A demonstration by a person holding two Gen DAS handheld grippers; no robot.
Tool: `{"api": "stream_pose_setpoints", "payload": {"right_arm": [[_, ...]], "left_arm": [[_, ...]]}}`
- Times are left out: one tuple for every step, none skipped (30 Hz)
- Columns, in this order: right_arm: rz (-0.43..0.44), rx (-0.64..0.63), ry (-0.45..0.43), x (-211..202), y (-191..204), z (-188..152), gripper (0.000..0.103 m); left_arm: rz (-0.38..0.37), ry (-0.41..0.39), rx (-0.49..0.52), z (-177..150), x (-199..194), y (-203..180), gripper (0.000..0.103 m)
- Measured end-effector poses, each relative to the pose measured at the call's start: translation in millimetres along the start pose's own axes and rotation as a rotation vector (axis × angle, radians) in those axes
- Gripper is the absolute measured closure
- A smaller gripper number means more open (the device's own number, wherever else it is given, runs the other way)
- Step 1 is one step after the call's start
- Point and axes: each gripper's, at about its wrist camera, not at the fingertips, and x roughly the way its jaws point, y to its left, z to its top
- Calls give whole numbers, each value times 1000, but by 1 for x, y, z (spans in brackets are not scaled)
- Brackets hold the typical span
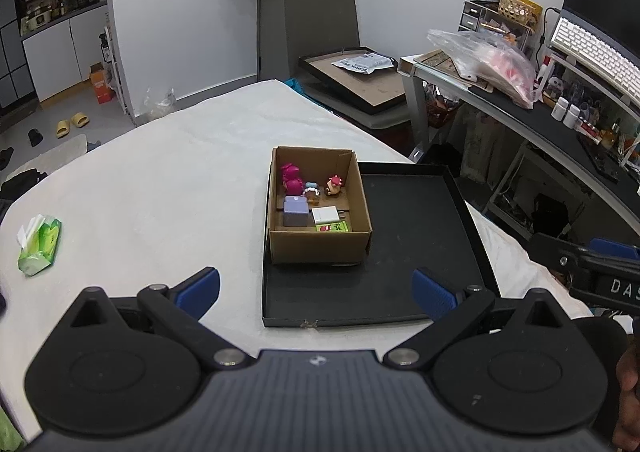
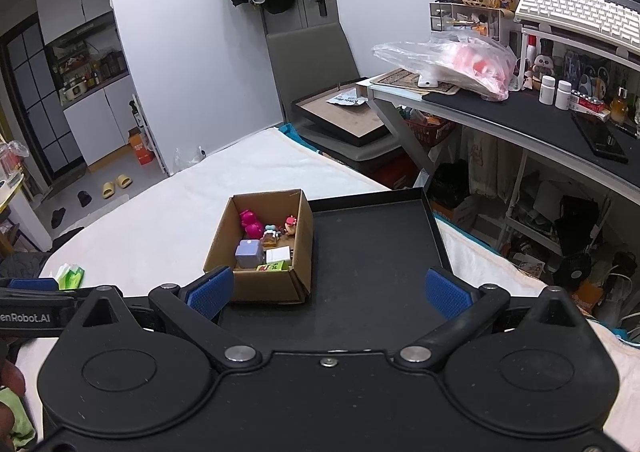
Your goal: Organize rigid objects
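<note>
- The left gripper (image 1: 316,290) is seen with its blue-padded jaws spread wide; nothing is held between them.
- The right gripper (image 2: 328,294) is likewise spread wide and empty, held above the near end of a black tray (image 2: 372,292).
- On the left gripper's side, as seen from the right wrist view, the partial wording "enRobot.AI" can be read; in the left wrist view the letters "DAS" are seen on the right gripper's body at the frame edge.
- A cardboard box (image 1: 320,242) is set in the left part of the black tray (image 1: 420,252), which lies on a white-covered surface (image 1: 160,180).
- Inside the box are found a pink figure (image 1: 291,178), a small blue-and-white figure (image 1: 311,190), a brown-and-red figure (image 1: 334,185), a lilac cube (image 1: 296,212), a white charger (image 1: 325,215) and a small green packet (image 1: 332,227) whose print cannot be read.
- A green tissue pack (image 1: 40,246) lies well apart to the left on the white surface.
- A white keyboard (image 2: 580,18) is seen on a raised shelf over the desk at the right.
</note>
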Motion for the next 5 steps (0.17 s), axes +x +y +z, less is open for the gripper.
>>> {"api": "stream_pose_setpoints", "payload": {"right_arm": [[1,-2,2,1,0,-1,0],[0,-2,4,2,1,-1,0],[0,-1,5,2,1,-1,0],[2,-1,6,3,1,-2,0],[6,-3,6,3,1,-3,0]], "left_arm": [[3,0,1,0,0,0,2],[6,0,0,0,1,0,2],[6,-2,-3,0,0,1,2],[2,-4,-3,0,0,1,2],[-11,-7,-1,0,0,1,2]]}}
